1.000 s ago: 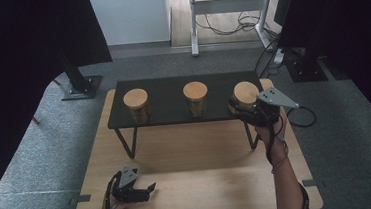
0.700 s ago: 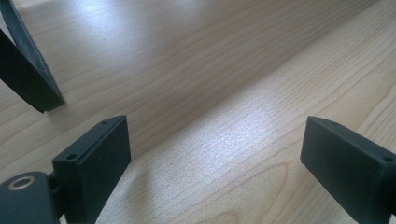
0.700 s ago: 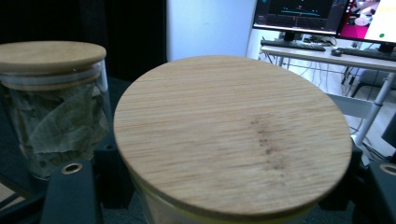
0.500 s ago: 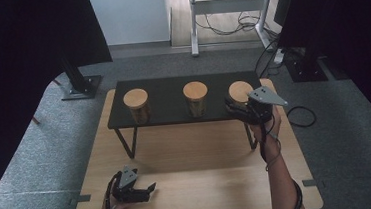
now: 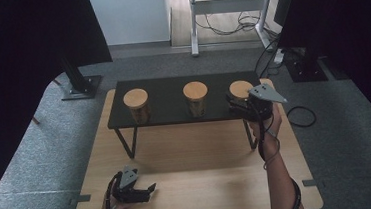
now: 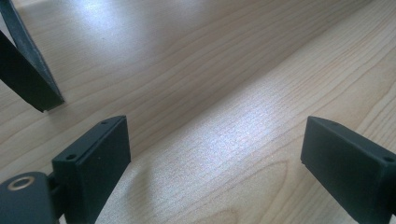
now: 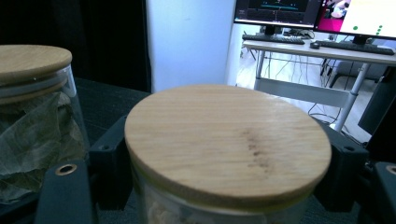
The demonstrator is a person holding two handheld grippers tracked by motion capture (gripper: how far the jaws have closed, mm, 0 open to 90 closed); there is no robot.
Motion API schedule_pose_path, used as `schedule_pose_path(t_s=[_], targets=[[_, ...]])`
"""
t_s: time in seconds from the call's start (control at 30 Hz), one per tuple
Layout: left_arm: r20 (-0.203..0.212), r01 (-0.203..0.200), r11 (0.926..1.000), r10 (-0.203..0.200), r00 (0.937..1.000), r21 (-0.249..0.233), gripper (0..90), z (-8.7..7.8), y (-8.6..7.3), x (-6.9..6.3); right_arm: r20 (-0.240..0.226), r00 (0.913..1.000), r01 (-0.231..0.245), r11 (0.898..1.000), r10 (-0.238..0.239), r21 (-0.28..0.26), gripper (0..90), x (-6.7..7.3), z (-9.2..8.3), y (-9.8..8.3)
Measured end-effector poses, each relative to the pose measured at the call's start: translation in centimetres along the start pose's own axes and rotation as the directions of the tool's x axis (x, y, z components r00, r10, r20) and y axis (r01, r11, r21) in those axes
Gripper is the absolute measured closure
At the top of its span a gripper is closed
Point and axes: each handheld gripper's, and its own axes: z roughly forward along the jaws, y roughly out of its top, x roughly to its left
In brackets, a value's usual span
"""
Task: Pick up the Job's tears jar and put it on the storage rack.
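Three glass jars with round wooden lids stand in a row on a low black stand (image 5: 164,88): a left jar (image 5: 136,98), a middle jar (image 5: 195,91) and a right jar (image 5: 240,88). My right gripper (image 5: 234,104) reaches in from the right end of the stand. Its jaws sit on either side of the right jar (image 7: 224,140) just under the lid. They have just been opening and stand open around the jar. The middle jar (image 7: 32,93) holds dried leaves. My left gripper (image 5: 150,192) rests open near the table's front edge, with bare wood between its jaws (image 6: 215,154).
The stand sits on thin black legs (image 6: 28,79) at the back of a light wooden table (image 5: 202,148). Black curtains flank the scene. A desk with monitors (image 7: 317,18) stands behind. A cable loop (image 5: 302,115) lies on the grey carpet to the right.
My right gripper and the right jar have shifted slightly to the left on the stand. The left gripper has stayed where it was.
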Motion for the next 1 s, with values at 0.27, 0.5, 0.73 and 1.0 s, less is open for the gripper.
schedule_pose_path(t_s=[0.27,0.5,0.73,1.0], targets=[[0.0,-0.003,1.0,0.003,1.0,0.0,7.8,0.0,0.0,0.0,-0.003,1.0,0.001,1.0,-0.001,0.014,21.1,0.0,0.2,-0.1],[0.004,0.002,1.0,-0.002,1.0,0.002,7.7,0.0,0.0,0.0,-0.007,1.0,-0.006,1.0,0.006,0.01,19.1,0.1,0.1,-0.2],[0.002,-0.002,1.0,0.002,1.0,0.008,7.6,0.0,0.0,0.0,-0.015,0.9997,-0.021,1.0,0.021,-0.007,15.7,-0.1,-0.5,-0.5],[0.002,-0.001,0.9999,0.001,1.0,0.01,7.6,0.1,0.0,0.0,-0.045,0.9977,-0.053,0.997,0.051,-0.047,10.5,-0.4,-1.5,-0.6]])
